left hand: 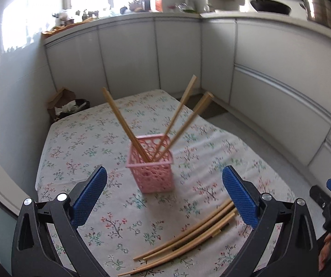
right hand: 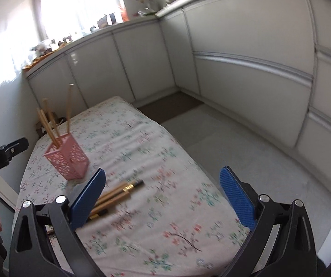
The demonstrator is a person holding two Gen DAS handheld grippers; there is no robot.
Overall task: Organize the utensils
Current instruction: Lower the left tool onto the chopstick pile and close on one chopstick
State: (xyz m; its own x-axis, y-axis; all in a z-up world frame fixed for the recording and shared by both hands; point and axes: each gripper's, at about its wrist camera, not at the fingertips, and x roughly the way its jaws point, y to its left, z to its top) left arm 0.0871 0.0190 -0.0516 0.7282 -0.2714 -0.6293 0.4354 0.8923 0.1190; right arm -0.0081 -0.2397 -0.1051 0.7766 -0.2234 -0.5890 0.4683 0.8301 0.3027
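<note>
A pink lattice holder [left hand: 152,164] stands upright on the floral tablecloth [left hand: 84,138] with three wooden chopsticks [left hand: 124,124] leaning out of it. Several loose chopsticks [left hand: 188,237] lie on the cloth near my right finger. My left gripper [left hand: 165,194] is open and empty, just short of the holder. In the right wrist view the holder [right hand: 67,159] stands at the left and the loose chopsticks [right hand: 119,190] lie beside the left finger. My right gripper [right hand: 162,194] is open and empty above the cloth.
White cabinet fronts [left hand: 269,73] run behind and to the right of the table. A box with crumpled paper [left hand: 66,106] sits on the floor past the far left corner. The grey floor [right hand: 246,152] lies right of the table. The other gripper's body [right hand: 1,154] shows at the left.
</note>
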